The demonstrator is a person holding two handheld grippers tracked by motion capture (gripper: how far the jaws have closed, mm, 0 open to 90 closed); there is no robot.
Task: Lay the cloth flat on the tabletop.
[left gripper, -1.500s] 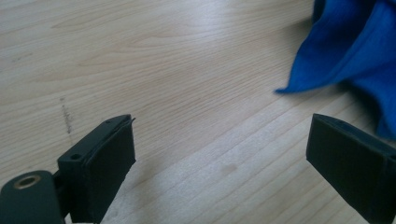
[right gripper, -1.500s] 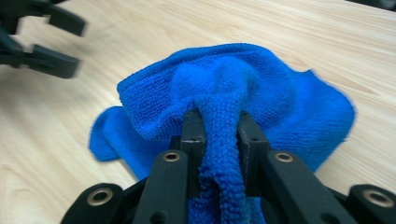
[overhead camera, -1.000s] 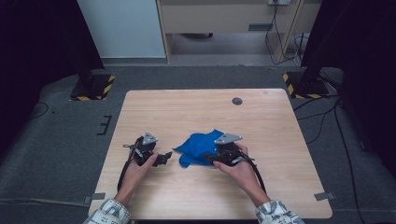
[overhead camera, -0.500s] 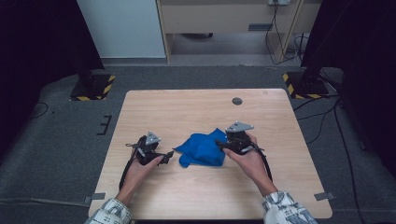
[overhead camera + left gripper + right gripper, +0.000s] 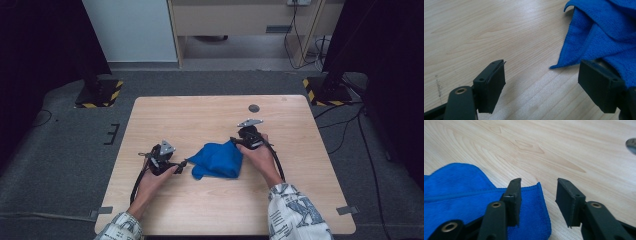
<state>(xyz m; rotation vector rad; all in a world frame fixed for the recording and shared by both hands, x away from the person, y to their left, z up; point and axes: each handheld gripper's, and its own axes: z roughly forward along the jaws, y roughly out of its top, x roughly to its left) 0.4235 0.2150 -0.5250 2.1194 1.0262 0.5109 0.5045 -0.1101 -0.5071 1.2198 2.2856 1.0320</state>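
Observation:
A crumpled blue cloth [image 5: 217, 160] lies on the wooden table [image 5: 210, 117], a little in front of its middle. My left gripper [image 5: 181, 164] is at the cloth's left edge, low over the wood. Its jaws stand wide open, and a pointed corner of the blue cloth [image 5: 604, 32] reaches between them in the left gripper view [image 5: 544, 86]. My right gripper [image 5: 235, 142] is at the cloth's far right corner. It stands open [image 5: 539, 201], with the hemmed edge of the blue cloth [image 5: 461, 190] under its left jaw and bare wood under its right jaw.
A small dark round disc [image 5: 254, 108] sits in the tabletop beyond the right gripper, and its edge shows in the right gripper view [image 5: 631, 143]. Black stands with yellow-striped bases [image 5: 97, 93] [image 5: 325, 90] flank the table's far corners on the floor.
My right gripper has moved away from the person, from the cloth's near right side to its far right corner. The cloth lies flatter and more bunched. The left gripper has barely moved.

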